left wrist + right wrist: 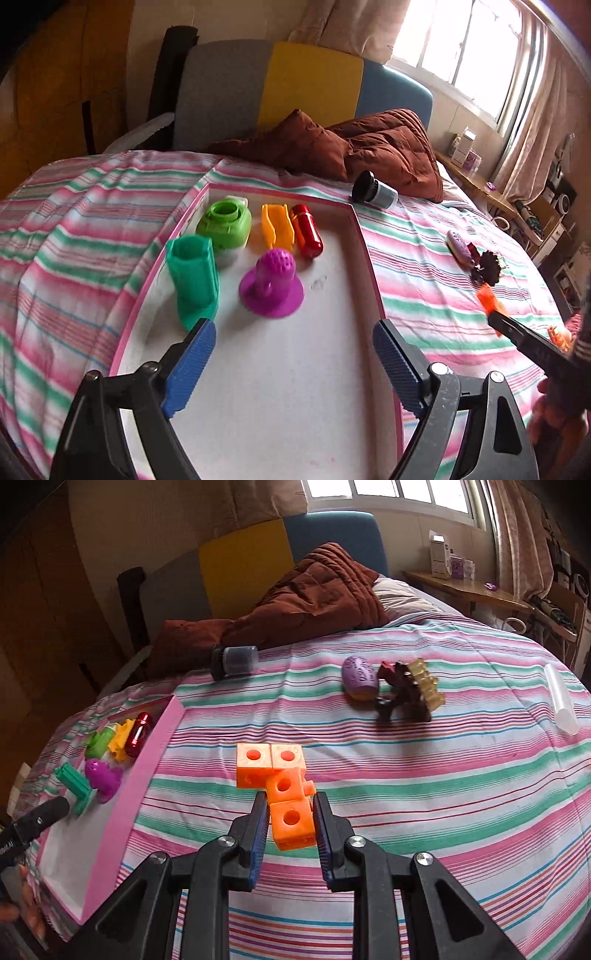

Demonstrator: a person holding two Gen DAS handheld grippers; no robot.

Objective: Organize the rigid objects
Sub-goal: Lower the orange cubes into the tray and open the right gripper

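A pink-rimmed white tray (364, 236) lies on the striped bed and holds a teal piece (194, 273), a green piece (225, 221), a yellow piece (277, 225), a red capsule (306, 230) and a purple piece (271, 288). My left gripper (293, 341) is open and empty over the tray's near part. My right gripper (290, 814) is shut on a chain of orange cubes (284, 786), held above the bed right of the tray (147, 746). The cubes show in the left wrist view (487, 297).
On the bed lie a black-and-grey cylinder (234, 661), a purple egg (360, 677), a dark brown and tan toy (410, 688) and a clear tube (559, 699). A brown quilt (306, 598) is bunched at the headboard. A shelf (465, 587) stands by the window.
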